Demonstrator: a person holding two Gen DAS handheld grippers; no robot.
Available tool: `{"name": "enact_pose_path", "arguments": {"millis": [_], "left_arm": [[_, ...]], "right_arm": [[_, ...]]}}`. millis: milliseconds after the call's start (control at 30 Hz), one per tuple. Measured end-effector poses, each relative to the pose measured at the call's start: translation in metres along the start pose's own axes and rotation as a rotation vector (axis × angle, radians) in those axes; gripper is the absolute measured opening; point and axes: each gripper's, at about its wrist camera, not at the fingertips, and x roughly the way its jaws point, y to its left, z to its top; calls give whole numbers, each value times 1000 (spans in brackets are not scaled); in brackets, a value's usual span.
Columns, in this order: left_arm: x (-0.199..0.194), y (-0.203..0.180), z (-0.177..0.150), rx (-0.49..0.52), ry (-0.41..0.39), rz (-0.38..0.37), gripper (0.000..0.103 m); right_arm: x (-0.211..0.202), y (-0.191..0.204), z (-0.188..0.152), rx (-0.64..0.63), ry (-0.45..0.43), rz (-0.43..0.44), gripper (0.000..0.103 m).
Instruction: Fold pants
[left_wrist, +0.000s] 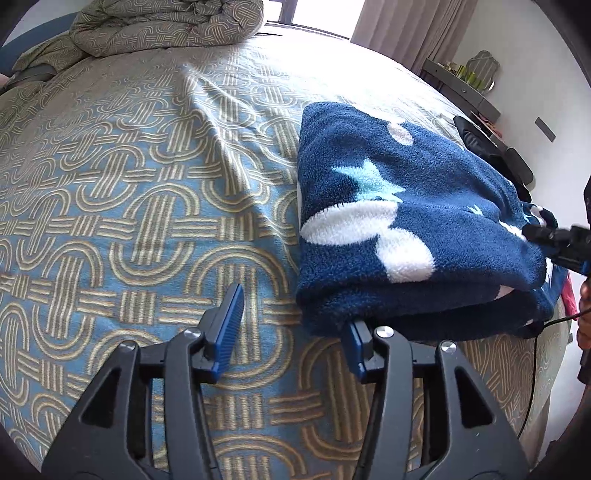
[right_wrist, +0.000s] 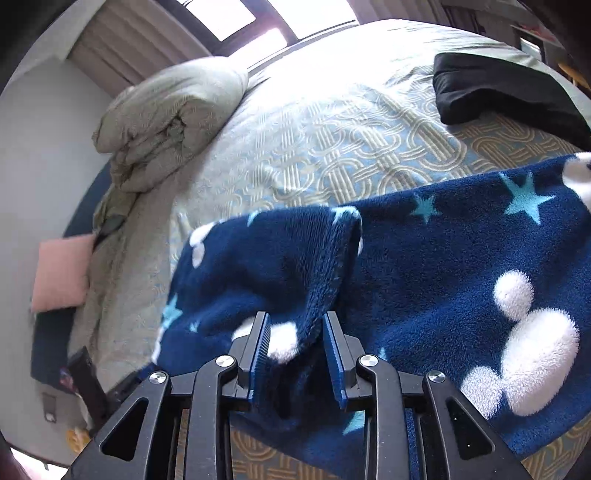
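On patterned bedspread (left_wrist: 129, 206), folded blue fleece pants (left_wrist: 399, 229) lying; rolled duvet (left_wrist: 166, 26) far; curtains (left_wrist: 402, 26) hanging; left tongs (left_wrist: 295, 325) released; right tongs (right_wrist: 297, 343) gaping around fleece fold.

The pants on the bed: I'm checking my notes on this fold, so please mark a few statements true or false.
1. The pants are navy fleece with white shapes and light blue stars. True.
2. The pants lie on a bare wooden floor. False: they lie on a patterned bedspread.
3. The left gripper has its jaws clamped on fabric. False: they stand apart.
4. A black garment lies farther off on the bed. True.
5. A bunched duvet sits at the bed's far end. True.
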Motion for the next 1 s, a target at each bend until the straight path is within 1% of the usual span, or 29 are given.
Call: {"name": "enact_pose_path", "arguments": {"millis": [67,100,200,233,300,333,400,467,500,533,600,667,733,767,833,900,967,1000], "left_arm": [[-2,2,-4,-4,12,-12,54],[-5,2,-5,2,18,-11,54],[-18,3,-12,23,33,1,54],[-24,2,-12,19,35,-4,53],[-42,-6,-10,42,2,-34,53],[-51,-14,-9,72,-27,-37,53],[-64,-35,-4,152,-72,-36,54],[-68,-56,2,211,-91,-51,59],[-67,-65,6,228,-96,-60,63],[-65,-74,9,240,-99,-66,64],[-58,-91,21,249,-82,-48,66],[-53,-104,30,224,-62,-34,72],[-53,-118,36,205,-44,-65,87],[-56,-124,34,206,-45,-78,89],[-59,-139,32,224,-47,-76,97],[-58,-151,31,253,-31,-55,99],[-53,-158,31,272,4,-34,99],[-53,-159,30,272,-3,-31,99]], "right_arm": [[20,4,-8,-72,60,-139,36],[24,0,-12,-66,63,-165,37],[9,-20,-16,55,17,-63,39],[0,-26,-17,76,-1,-55,39],[-19,-37,-19,86,-45,-100,40],[-30,-43,-22,88,-66,-128,41],[-47,-56,-27,108,-93,-154,43],[-61,-72,-35,143,-120,-178,44],[-68,-79,-39,162,-135,-190,45],[-74,-85,-41,180,-148,-198,45],[-85,-98,-48,216,-177,-198,45],[-98,-111,-56,254,-211,-189,45],[-111,-127,-65,296,-241,-194,45],[-115,-135,-70,320,-252,-201,46],[-125,-154,-80,375,-280,-210,46],[-133,-168,-88,423,-308,-212,46],[-138,-181,-94,462,-327,-203,47],[-139,-187,-96,478,-332,-196,47]]}}
